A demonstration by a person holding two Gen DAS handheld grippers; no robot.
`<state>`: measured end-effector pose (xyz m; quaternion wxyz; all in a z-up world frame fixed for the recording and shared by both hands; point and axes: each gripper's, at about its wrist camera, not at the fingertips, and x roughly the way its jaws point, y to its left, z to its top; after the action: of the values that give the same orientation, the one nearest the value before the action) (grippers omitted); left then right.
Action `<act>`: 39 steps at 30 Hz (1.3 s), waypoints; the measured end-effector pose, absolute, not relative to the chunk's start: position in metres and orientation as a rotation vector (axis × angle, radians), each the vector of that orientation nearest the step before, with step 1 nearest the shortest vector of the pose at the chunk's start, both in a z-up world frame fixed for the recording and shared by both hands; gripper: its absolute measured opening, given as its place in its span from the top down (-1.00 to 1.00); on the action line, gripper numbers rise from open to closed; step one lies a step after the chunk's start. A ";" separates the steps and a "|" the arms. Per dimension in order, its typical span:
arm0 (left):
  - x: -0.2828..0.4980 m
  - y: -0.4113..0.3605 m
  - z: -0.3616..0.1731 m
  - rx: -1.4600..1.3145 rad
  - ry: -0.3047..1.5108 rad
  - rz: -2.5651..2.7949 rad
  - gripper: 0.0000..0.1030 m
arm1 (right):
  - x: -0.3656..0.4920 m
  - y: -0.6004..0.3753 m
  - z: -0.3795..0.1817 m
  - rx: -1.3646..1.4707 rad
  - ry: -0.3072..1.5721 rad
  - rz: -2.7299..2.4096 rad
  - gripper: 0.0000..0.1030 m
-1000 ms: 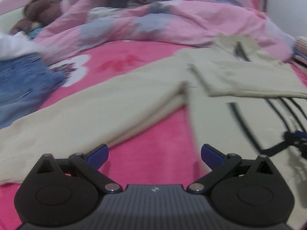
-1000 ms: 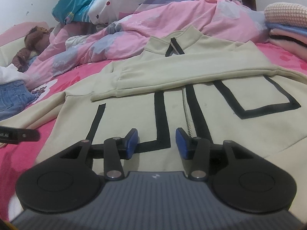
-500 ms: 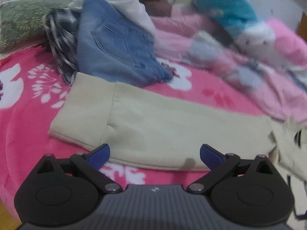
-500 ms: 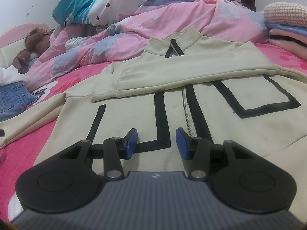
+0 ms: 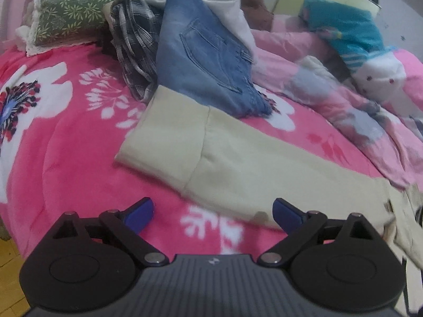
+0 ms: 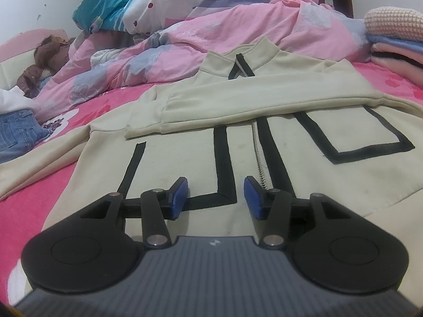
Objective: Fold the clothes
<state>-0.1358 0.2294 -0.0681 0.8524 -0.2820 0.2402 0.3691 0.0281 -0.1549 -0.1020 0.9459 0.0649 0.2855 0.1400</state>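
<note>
Cream jacket [image 6: 304, 158] is spread flat at frame centre, one sleeve [image 5: 238, 163] extended. Left gripper [image 5: 212, 211] is held low before the cuff, jaws wide, empty; right gripper [image 6: 215, 195] over the hem, half-open, empty.

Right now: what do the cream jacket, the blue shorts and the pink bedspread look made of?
Cream jacket: looks like matte sweatshirt knit, thick soft folds, sewn black tape trim, toothed zip.
Blue shorts: denim, faded wash, stitched pocket, frayed hem.
Pink bedspread: probably plush fleece, fuzzy matte nap, printed white flowers.
All judged by look only.
</note>
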 end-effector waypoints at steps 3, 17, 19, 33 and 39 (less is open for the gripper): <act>-0.125 0.240 -0.066 -0.579 0.496 0.835 -0.65 | 0.028 -0.155 -0.102 0.132 0.581 0.286 0.08; -0.099 0.224 -0.035 -0.386 0.401 0.806 0.50 | 0.027 -0.152 -0.102 0.121 0.574 0.290 0.00; -0.080 0.206 -0.025 -0.355 0.383 0.746 0.50 | 0.027 -0.152 -0.102 0.123 0.573 0.292 -0.01; 0.055 0.068 0.022 -0.195 0.343 0.328 0.52 | 0.024 -0.157 -0.101 0.164 0.559 0.323 -0.20; 0.108 0.013 -0.002 -0.154 0.477 0.193 0.52 | 0.024 -0.161 -0.101 0.199 0.555 0.337 -0.24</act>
<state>0.1077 0.0126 -0.0024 0.9642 -0.0761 0.2356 0.0954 0.0241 -0.1611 -0.1012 0.9428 0.0978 0.2723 0.1653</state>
